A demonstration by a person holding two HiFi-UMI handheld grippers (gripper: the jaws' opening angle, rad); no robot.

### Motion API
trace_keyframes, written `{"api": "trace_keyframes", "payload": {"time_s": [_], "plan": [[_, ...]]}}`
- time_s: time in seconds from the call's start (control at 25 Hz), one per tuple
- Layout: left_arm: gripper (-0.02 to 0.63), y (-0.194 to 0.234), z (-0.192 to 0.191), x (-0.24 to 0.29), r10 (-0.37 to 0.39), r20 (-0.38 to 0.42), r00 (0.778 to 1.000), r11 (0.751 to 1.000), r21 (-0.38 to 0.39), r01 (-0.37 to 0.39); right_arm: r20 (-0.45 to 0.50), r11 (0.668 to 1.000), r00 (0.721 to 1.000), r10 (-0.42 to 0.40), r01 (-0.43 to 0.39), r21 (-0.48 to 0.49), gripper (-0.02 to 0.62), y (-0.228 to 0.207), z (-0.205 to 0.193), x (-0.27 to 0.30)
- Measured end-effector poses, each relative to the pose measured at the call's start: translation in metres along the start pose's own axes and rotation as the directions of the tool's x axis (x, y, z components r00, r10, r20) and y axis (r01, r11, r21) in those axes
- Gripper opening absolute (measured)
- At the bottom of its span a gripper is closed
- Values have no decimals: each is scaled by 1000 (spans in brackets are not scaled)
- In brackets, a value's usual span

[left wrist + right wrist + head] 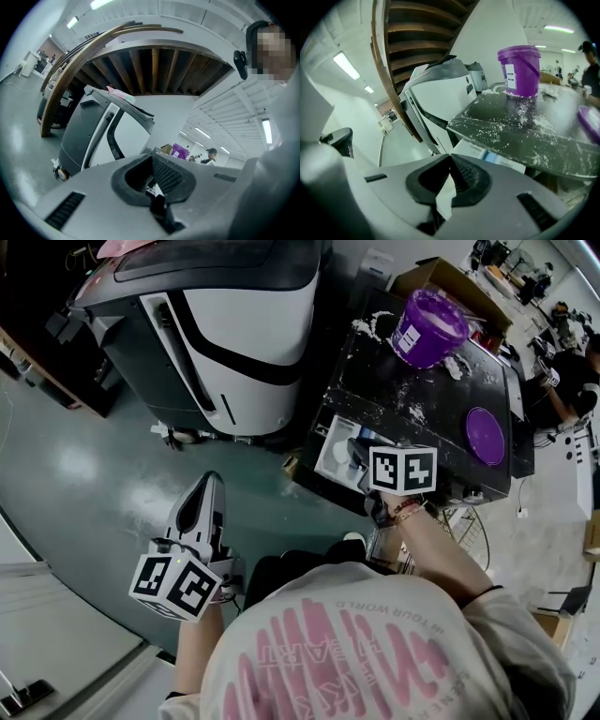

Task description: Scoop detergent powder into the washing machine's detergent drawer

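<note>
Fingers (465,177) of my right gripper (450,164) are pressed together. A pale sliver shows in the seam below them, and I cannot tell whether it is a thin scoop handle or only the drawer seen through the gap. No scoop bowl shows in any view. In the head view my right gripper (359,457) sits at centre right and points down at the detergent drawer (330,454), a white, blue-lined tray pulled out just under the near edge of the dark machine top (412,381). The right gripper view shows the same drawer (478,151) just beyond the jaws, beneath the top's powder-strewn edge.

My left gripper (210,482), at lower left of the head view, also has its jaws closed on nothing (152,161). It hangs over the green floor, well apart from the drawer, and aims toward a grey and white machine (234,334) at upper left.

The purple detergent tub (428,326) stands open at the far end of the top, in the upper right of the head view. Its purple lid (485,435) lies flat at the right, apart from the tub.

I judge the step in hand to be delivery at the drawer, though no view shows powder inside it. The next move calls for lifting my right gripper clear of the top's edge and carrying it up and right to the tub for another load. It should stay level on the way back, since much powder is already spilled.
</note>
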State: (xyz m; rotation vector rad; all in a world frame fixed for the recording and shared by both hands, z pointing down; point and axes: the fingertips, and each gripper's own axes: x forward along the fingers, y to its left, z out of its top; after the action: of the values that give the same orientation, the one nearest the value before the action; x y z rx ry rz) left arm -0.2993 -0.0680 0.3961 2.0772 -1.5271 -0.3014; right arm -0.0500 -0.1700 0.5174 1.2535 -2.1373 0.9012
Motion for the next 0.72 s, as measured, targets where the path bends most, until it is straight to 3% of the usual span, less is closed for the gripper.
{"api": "trace_keyframes", "payload": {"time_s": [0.32,0.72], "plan": [[3,4,1,-6,3,5,1000,1000,-13,-2,-46,965,998,-38,25,-261,2,18,-8,3],[3,6,3,-11,4,15,1000,1000,-15,-4,-92,890,994,-64,15,-455,2,32,-18,6]]}}
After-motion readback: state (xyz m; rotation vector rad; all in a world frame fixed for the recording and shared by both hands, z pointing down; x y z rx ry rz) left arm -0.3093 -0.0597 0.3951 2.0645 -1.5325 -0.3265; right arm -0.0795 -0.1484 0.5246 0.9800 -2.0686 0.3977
